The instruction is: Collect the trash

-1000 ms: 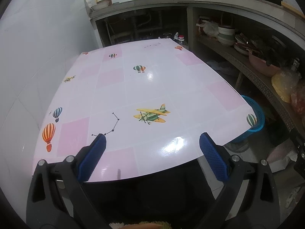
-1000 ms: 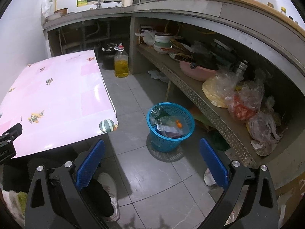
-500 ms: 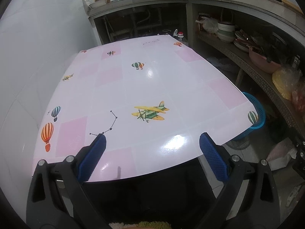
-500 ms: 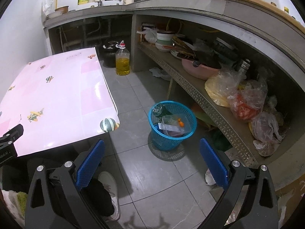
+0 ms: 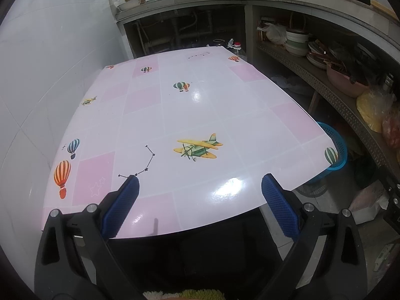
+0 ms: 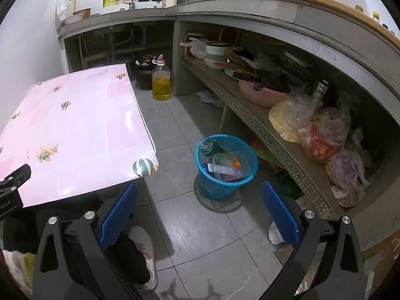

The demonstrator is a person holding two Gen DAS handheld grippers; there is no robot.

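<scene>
Both grippers (left [image 5: 199, 183], right [image 6: 199, 191]) gape; one basket [image 6: 220, 190].

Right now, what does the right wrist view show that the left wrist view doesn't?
Only the right wrist view shows inside the blue basket: a clear plastic container and a bottle. It also shows the open right gripper. Only the left shows the full pink table and the open left gripper. Both catch table and basket.

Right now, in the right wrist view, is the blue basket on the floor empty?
No, the blue basket holds a clear plastic container and a dark bottle.
</scene>
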